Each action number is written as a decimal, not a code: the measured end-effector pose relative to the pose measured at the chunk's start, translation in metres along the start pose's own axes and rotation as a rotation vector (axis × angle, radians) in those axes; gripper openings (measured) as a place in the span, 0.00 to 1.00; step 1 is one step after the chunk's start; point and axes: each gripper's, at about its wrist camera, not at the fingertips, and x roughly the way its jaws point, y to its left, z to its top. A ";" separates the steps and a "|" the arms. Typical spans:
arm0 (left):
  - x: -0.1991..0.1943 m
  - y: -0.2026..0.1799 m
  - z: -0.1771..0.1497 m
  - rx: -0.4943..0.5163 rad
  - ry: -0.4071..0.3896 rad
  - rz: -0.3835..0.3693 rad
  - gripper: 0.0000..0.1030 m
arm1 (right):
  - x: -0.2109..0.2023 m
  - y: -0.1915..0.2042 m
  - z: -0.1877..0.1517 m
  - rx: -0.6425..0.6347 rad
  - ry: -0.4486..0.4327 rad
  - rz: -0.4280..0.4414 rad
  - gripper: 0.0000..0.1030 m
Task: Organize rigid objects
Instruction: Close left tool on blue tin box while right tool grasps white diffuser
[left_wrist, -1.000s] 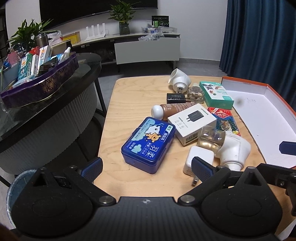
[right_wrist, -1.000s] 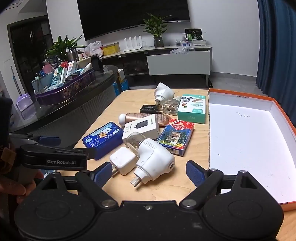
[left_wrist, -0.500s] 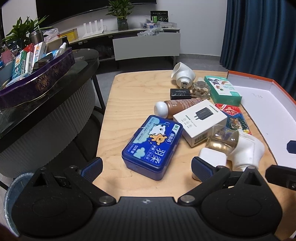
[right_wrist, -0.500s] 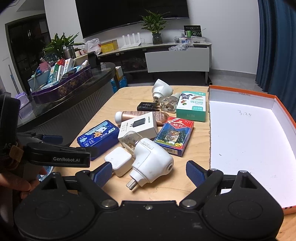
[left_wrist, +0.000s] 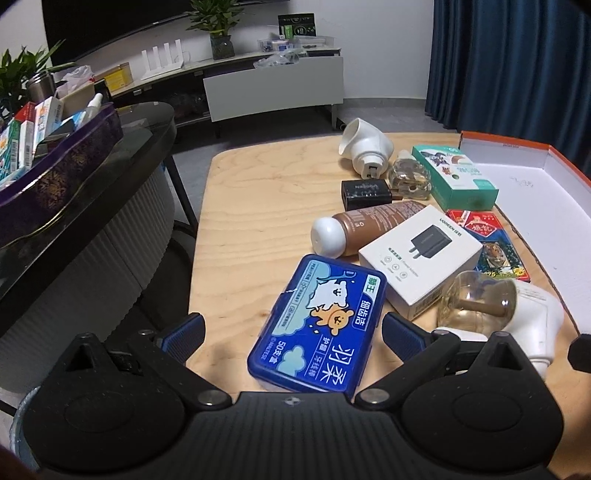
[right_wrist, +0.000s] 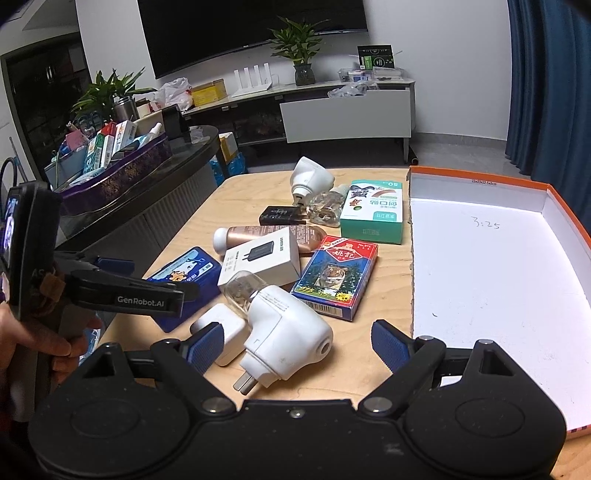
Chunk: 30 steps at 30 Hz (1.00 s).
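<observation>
Both pairs of fingers stand spread wide with nothing between the pads. Between the left gripper's (left_wrist: 291, 328) blue pads lies the near end of a blue floss-pick case (left_wrist: 317, 325), flat on the wooden table (left_wrist: 251, 192) and touched by neither pad. Just past the right-hand pad sit a white charger box (left_wrist: 421, 254) and, beside it, a white plug-in vaporizer (left_wrist: 532, 321) with a clear bottle (left_wrist: 476, 299) at its end. Farther out lie a brown bottle with a white cap (left_wrist: 369, 225), a small black charger (left_wrist: 364, 194), a second white plug-in unit (left_wrist: 364, 147), a glass bottle (left_wrist: 410, 177) and a green box (left_wrist: 454, 177).

Between the right gripper's (right_wrist: 297, 341) pads lies that same vaporizer (right_wrist: 288, 332) on its side, prongs toward the camera, close to the left-hand pad but apart from both. A white adapter cube (right_wrist: 225, 328) sits just outside the left-hand pad. Ahead lies a blue card pack with a tiger (right_wrist: 336, 280). Out to the right-hand side, the orange-rimmed white box (right_wrist: 480, 266) stands open. Far to the left-hand side a hand (right_wrist: 33, 339) holds the other gripper's handle.
</observation>
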 end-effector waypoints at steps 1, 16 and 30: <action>0.002 -0.001 0.000 0.005 0.003 0.000 1.00 | 0.001 0.000 0.000 -0.007 -0.007 -0.004 0.99; 0.023 -0.009 0.003 0.028 0.019 -0.013 0.92 | 0.021 -0.004 0.004 0.042 0.057 0.027 0.99; 0.010 -0.005 -0.001 -0.081 -0.014 -0.078 0.62 | 0.067 -0.014 0.010 0.136 0.199 0.055 0.99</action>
